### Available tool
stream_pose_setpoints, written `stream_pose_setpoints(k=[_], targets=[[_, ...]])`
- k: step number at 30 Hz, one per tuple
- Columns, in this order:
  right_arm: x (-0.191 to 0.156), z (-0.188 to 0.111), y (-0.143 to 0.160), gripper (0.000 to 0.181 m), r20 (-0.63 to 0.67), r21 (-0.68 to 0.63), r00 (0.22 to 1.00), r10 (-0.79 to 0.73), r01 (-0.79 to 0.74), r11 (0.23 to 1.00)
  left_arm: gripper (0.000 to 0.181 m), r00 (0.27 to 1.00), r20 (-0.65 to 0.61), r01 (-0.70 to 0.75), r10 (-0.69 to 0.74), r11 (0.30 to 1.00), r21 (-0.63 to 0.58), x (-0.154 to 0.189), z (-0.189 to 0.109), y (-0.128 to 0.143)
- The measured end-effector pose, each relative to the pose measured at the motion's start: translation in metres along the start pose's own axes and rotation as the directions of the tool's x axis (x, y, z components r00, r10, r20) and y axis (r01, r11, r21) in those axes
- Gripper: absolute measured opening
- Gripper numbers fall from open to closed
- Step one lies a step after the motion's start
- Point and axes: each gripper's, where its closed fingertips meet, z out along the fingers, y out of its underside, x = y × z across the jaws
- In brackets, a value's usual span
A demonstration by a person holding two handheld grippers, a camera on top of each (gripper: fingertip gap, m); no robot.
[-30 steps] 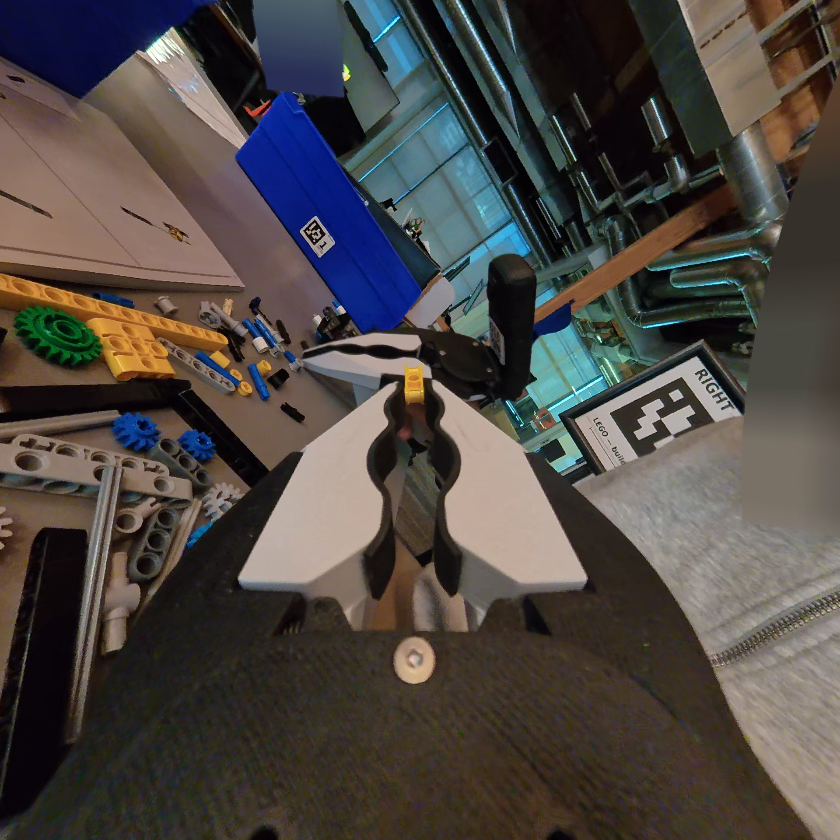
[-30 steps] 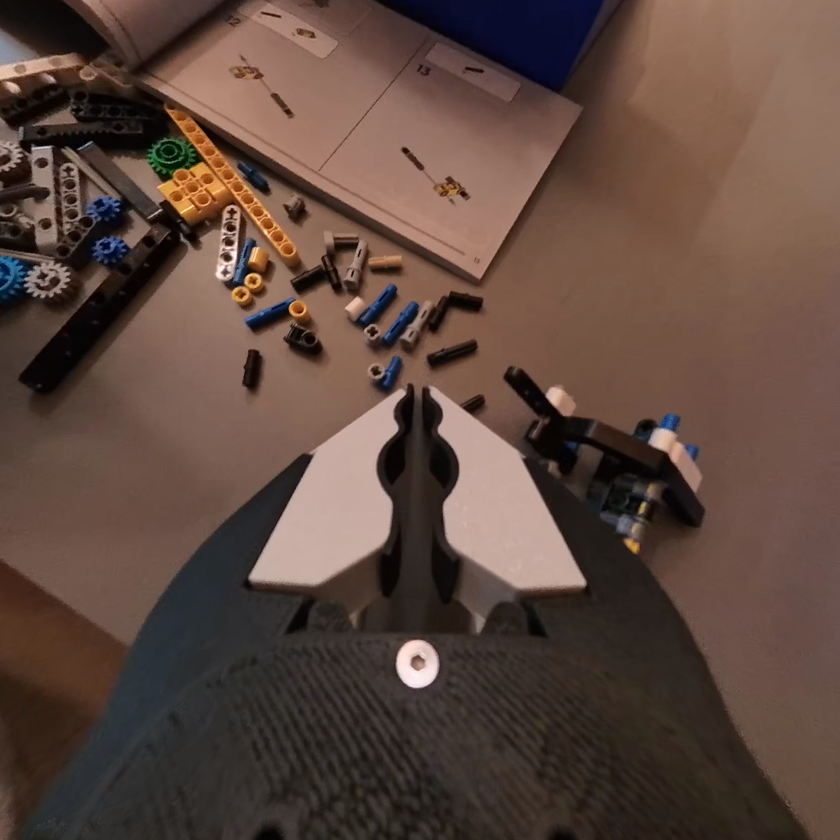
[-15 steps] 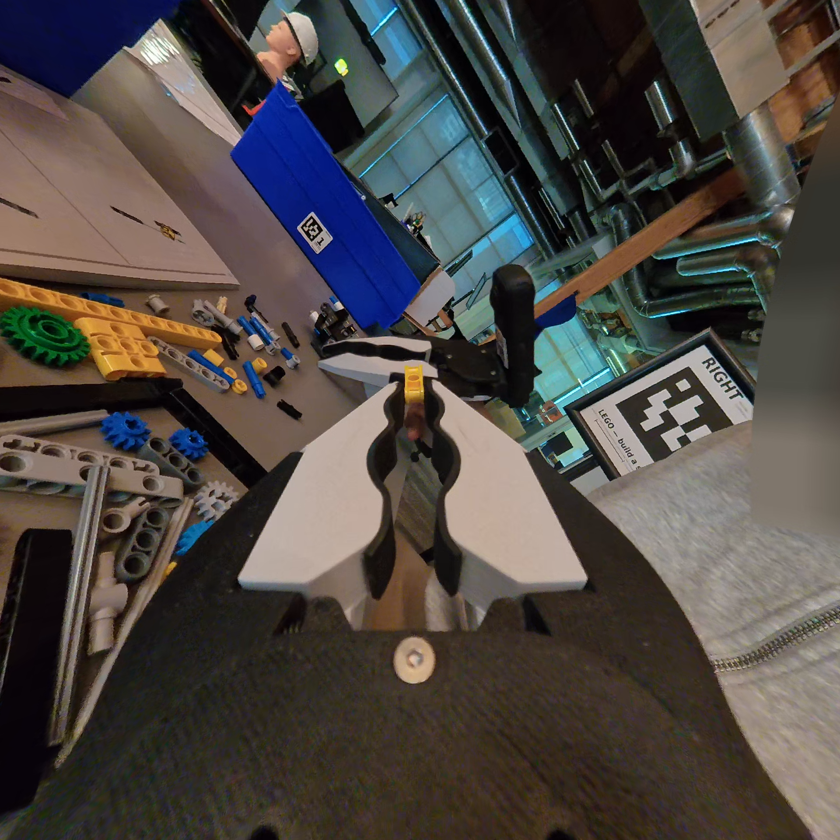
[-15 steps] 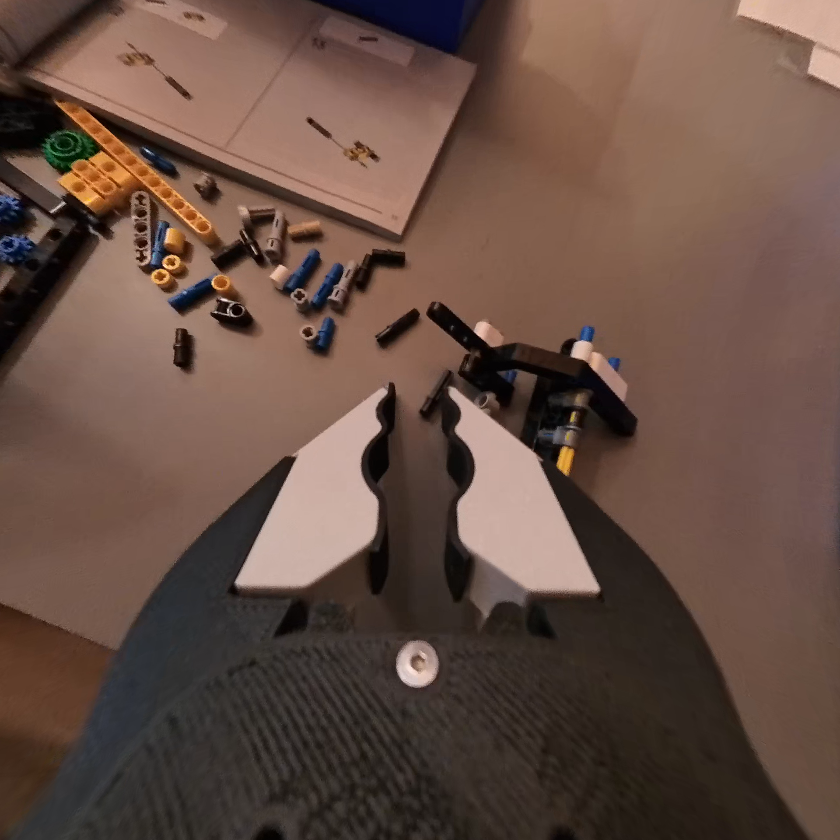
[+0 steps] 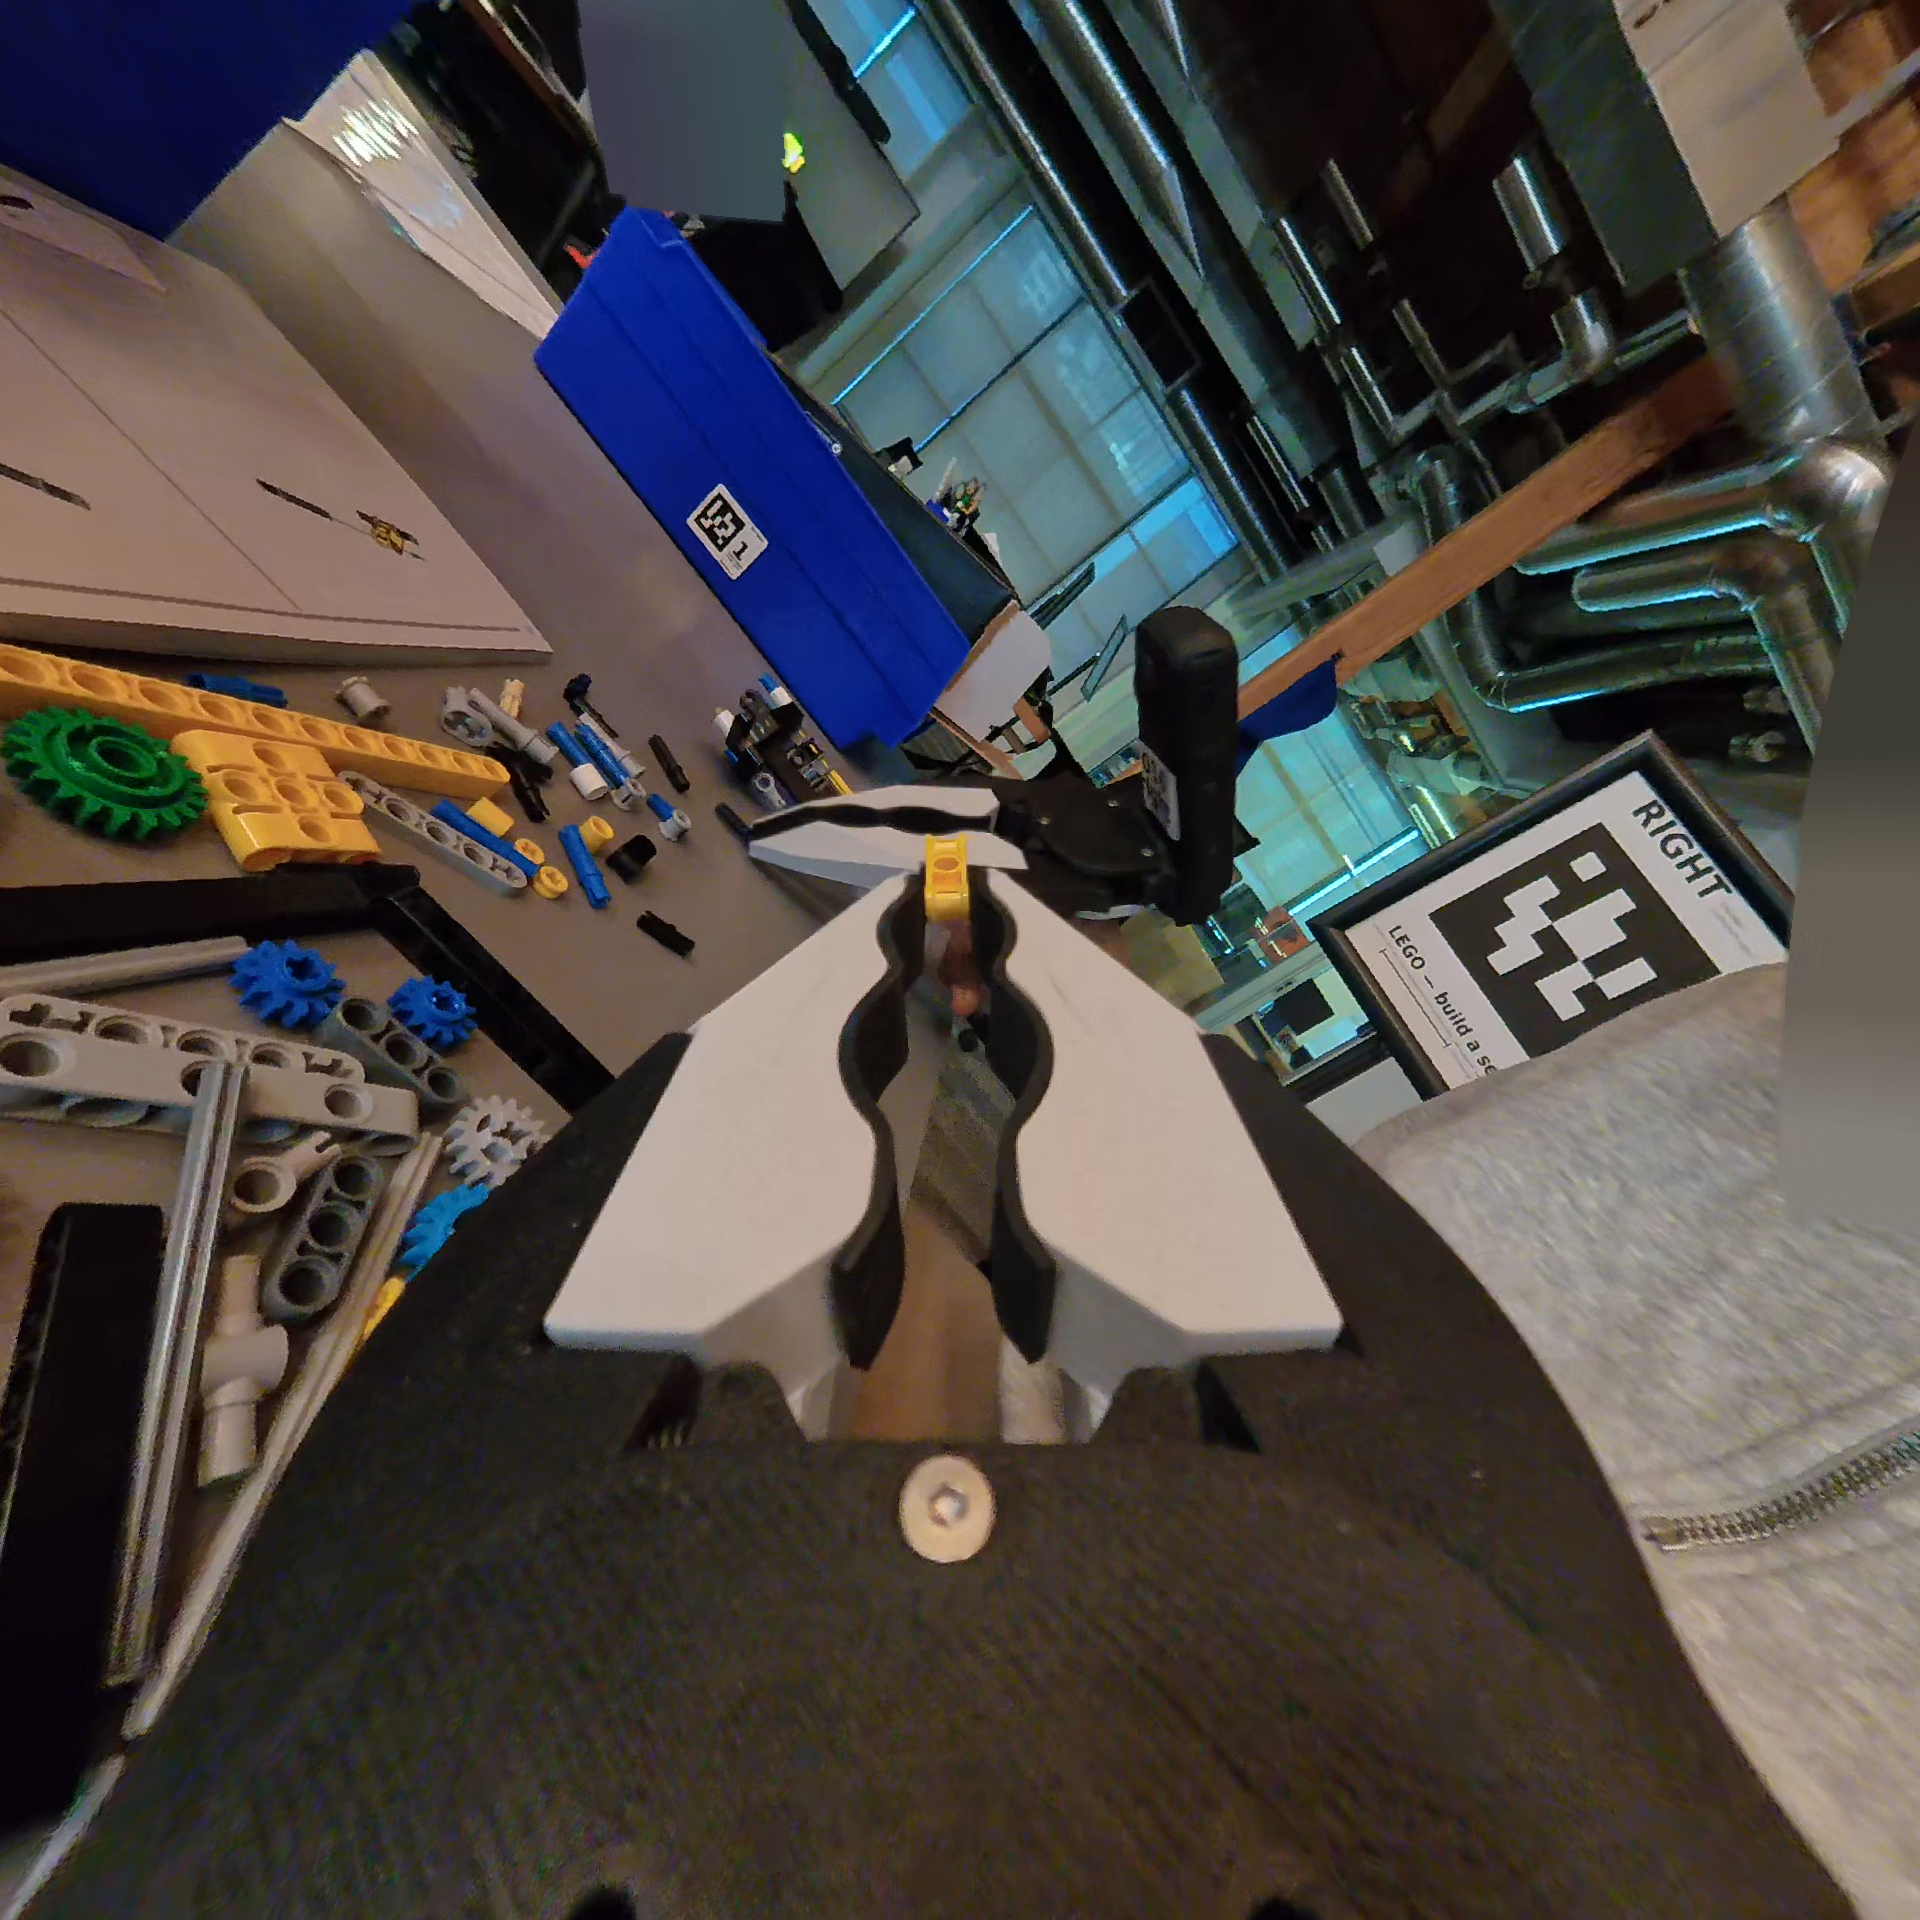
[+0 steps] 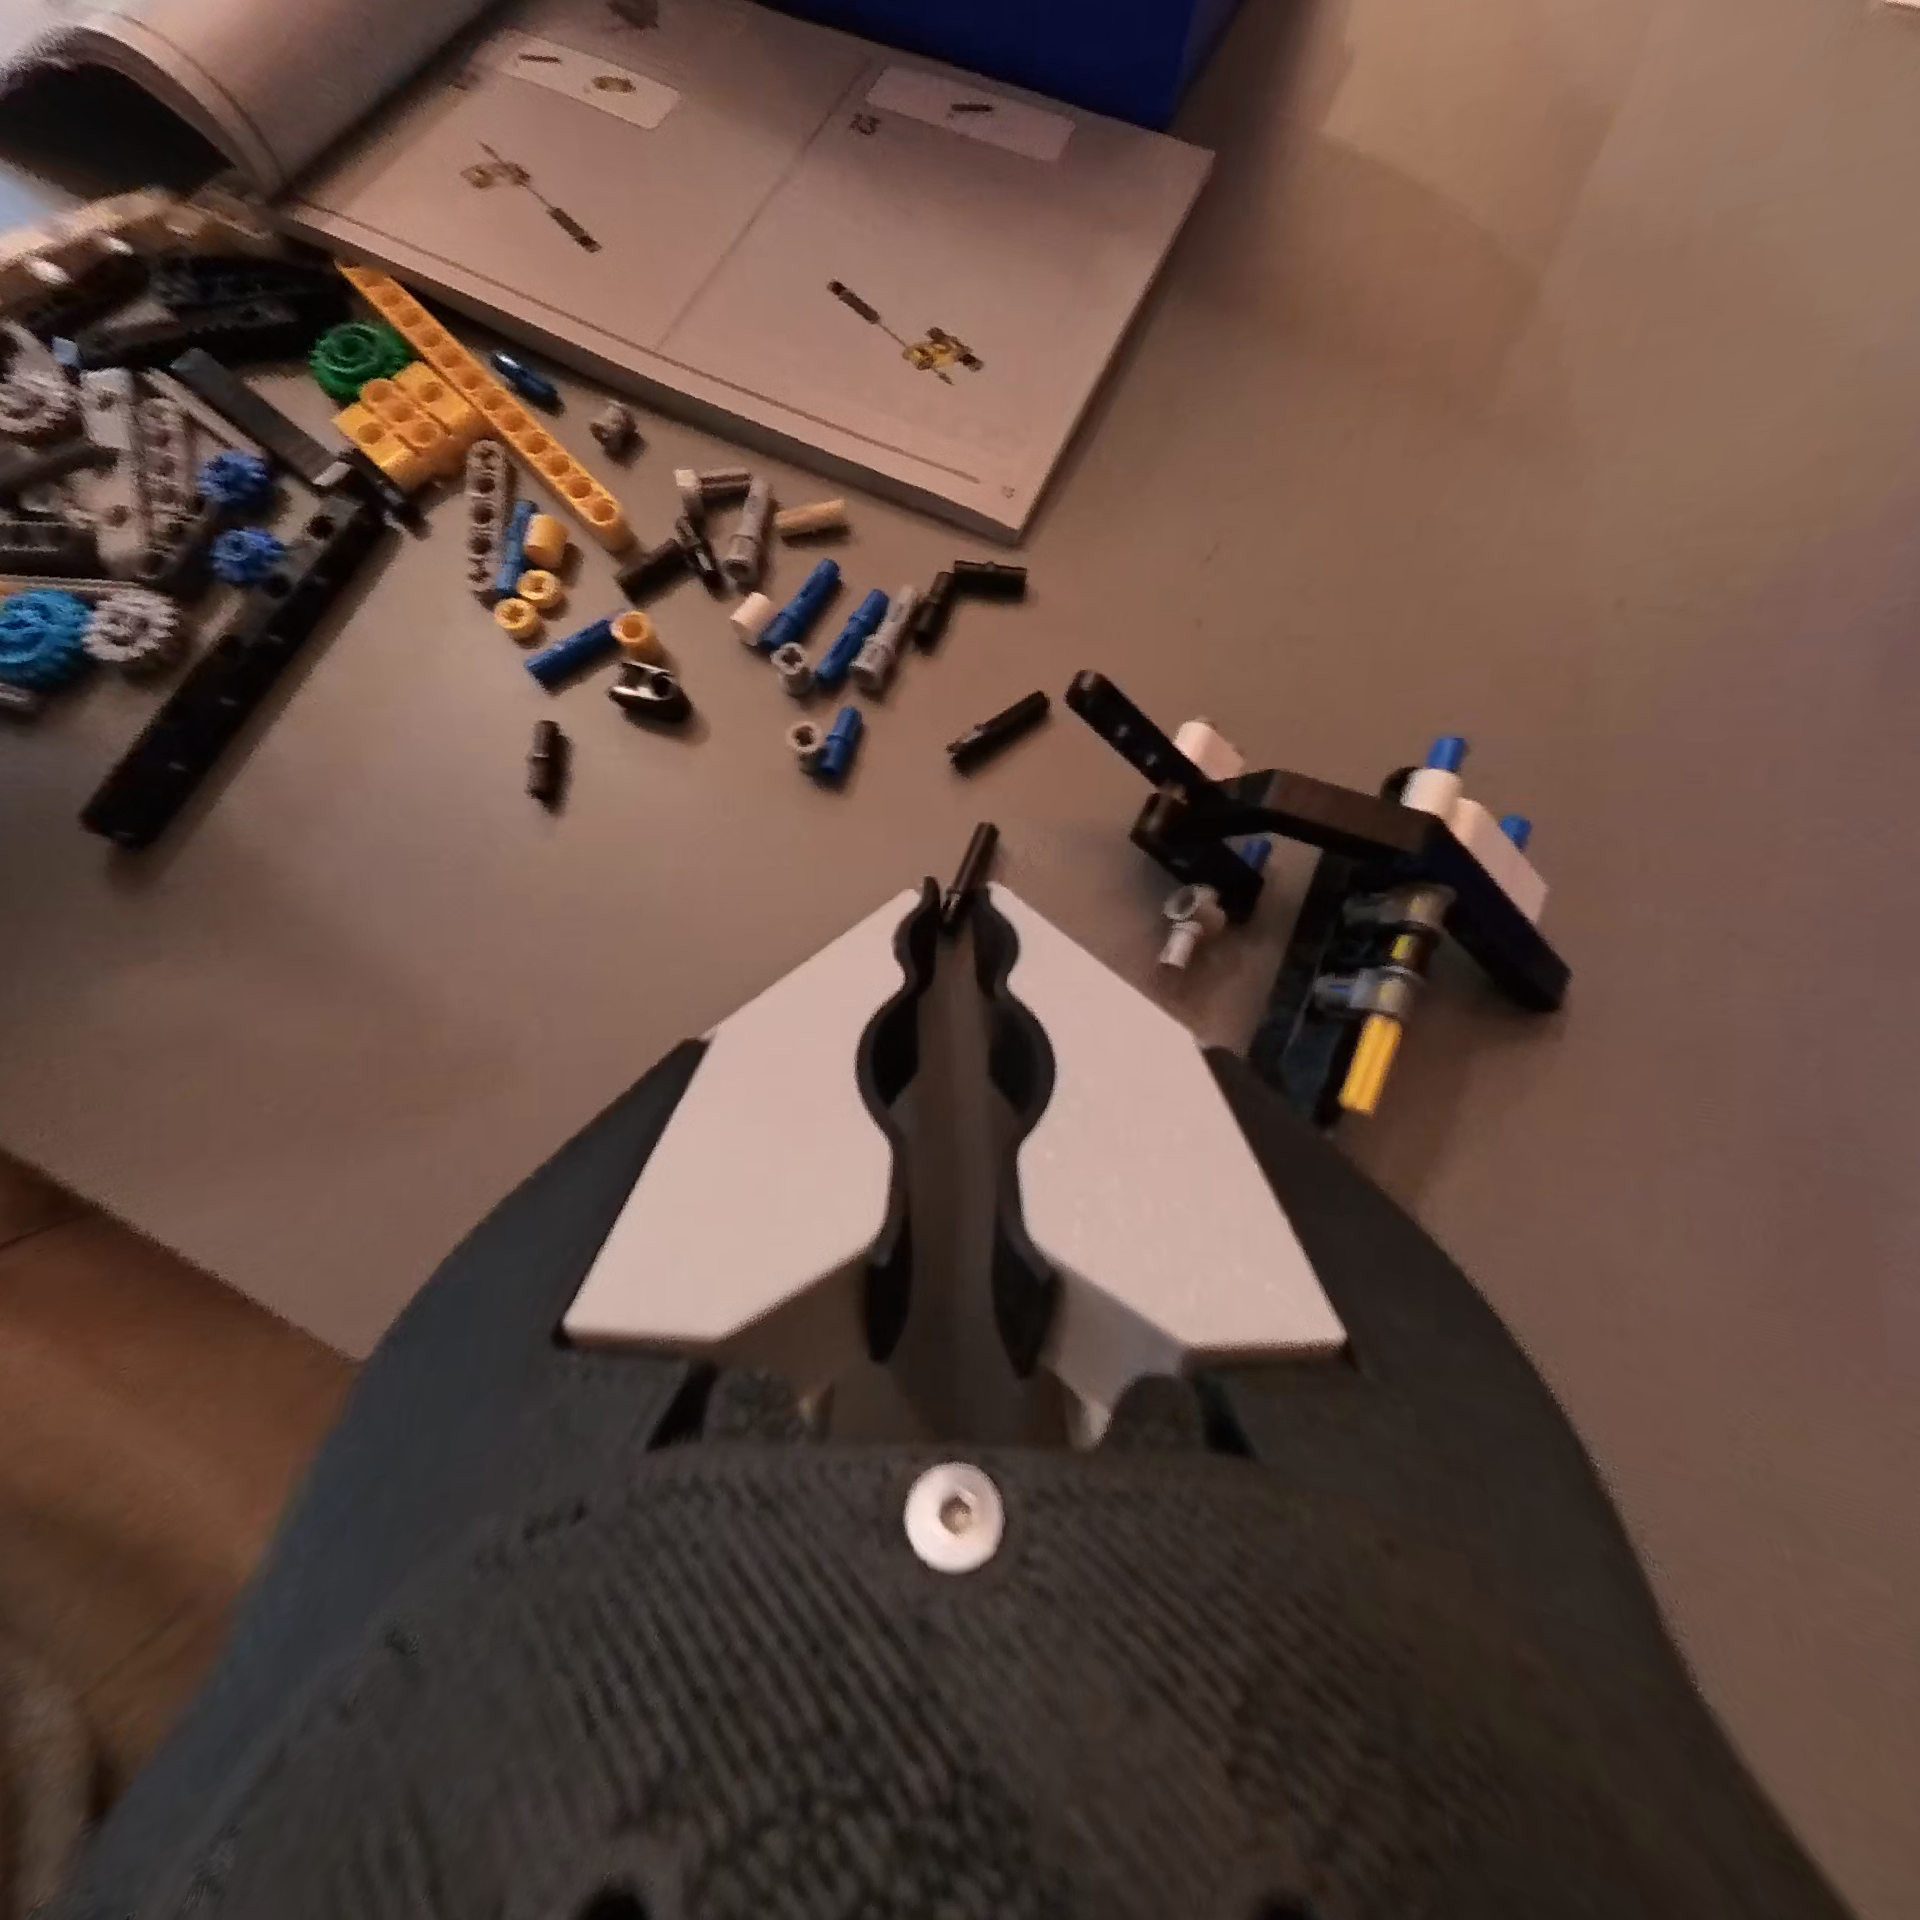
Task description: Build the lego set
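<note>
Half a second ago the right gripper (image 6: 961, 899) stood parted over a black pin lying on the bench (image 6: 1558, 520); now its jaws are clenched on that black pin (image 6: 966, 868), lifted clear, most of it jutting past the tips. The left gripper (image 5: 945, 894) pinches a yellow connector (image 5: 945, 878) as before. Both pieces look light, rigid and slick. The pin seems gripped near one end, so it may pivot.

Yellow connector (image 5: 945, 878), black pin (image 6: 966, 873), green gear (image 5: 99, 769), blue bin (image 5: 748, 488).
</note>
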Motion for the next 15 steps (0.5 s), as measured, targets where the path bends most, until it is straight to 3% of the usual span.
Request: stream_pose_setpoints(k=[1, 6, 10, 12, 15], targets=[[-0.007, -0.001, -0.003, 0.005, 0.042, 0.016, 0.999, 0.002, -0.002, 1.000, 0.007, 1.000, 0.005, -0.002, 0.002, 1.000, 0.000, -0.001, 0.000, 0.000], [-0.057, -0.021, -0.037, 0.003, 0.304, 0.179, 0.952, 0.019, -0.077, 0.981, 0.007, 0.998, 0.060, -0.037, 0.036, 0.999, 0.008, -0.006, -0.001, -0.001], [-0.107, -0.047, -0.061, 0.001, 0.592, 0.233, 0.802, 0.081, -0.266, 0.935, 0.007, 0.984, 0.137, -0.113, 0.111, 0.994, 0.005, -0.012, -0.001, -0.002], [-0.119, -0.049, -0.060, 0.001, 0.641, 0.209, 0.762, 0.095, -0.293, 0.933, 0.007, 0.968, 0.179, -0.177, 0.176, 0.984, -0.008, -0.014, 0.000, -0.001], [-0.126, -0.046, -0.056, 0.002, 0.643, 0.196, 0.761, 0.087, -0.274, 0.942, 0.008, 0.931, 0.228, -0.280, 0.285, 0.958, -0.055, -0.014, 0.002, 0.004]])
